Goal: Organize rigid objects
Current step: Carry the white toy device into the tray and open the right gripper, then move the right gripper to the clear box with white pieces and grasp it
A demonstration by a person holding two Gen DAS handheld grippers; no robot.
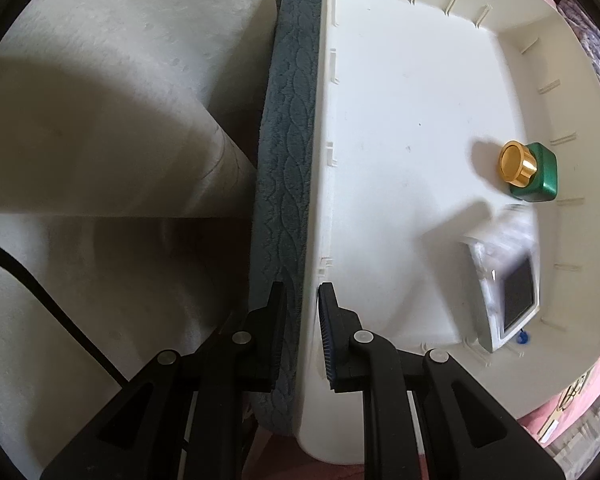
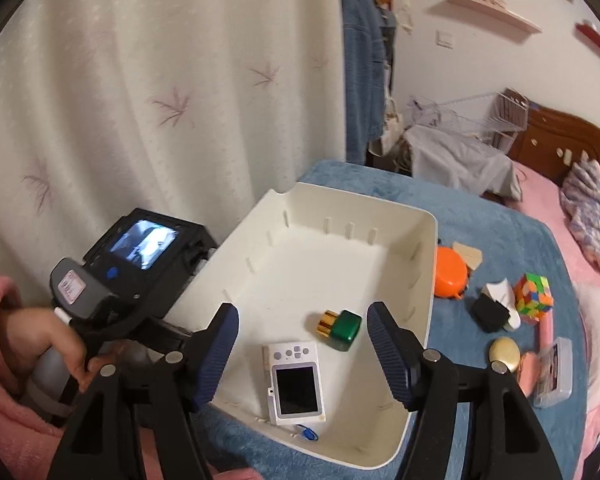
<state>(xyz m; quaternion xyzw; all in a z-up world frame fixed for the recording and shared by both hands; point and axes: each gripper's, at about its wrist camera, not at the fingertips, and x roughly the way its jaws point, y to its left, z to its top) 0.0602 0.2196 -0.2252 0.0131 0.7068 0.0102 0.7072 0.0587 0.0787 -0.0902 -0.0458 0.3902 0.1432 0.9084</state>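
Note:
A white plastic bin [image 2: 420, 264] stands on a blue cloth [image 2: 500, 232]. In it lie a white digital camera [image 2: 294, 384] and a green bottle with a gold cap [image 2: 340, 328]; both also show in the left wrist view, camera [image 1: 508, 296], bottle [image 1: 532, 172]. My left gripper [image 1: 304, 316] is shut on the bin's left wall [image 1: 320, 200], one finger outside, one inside. The left gripper also shows in the right wrist view [image 2: 140, 276]. My right gripper [image 2: 300, 356] is open and empty, above the bin's near end over the camera.
On the cloth right of the bin lie an orange round case [image 2: 450, 276], a Rubik's cube [image 2: 534, 298], a black and white item [image 2: 494, 308], a yellow oval [image 2: 504, 354], a clear case [image 2: 554, 372] and a pink item [image 2: 526, 372]. A curtain [image 2: 160, 100] hangs left.

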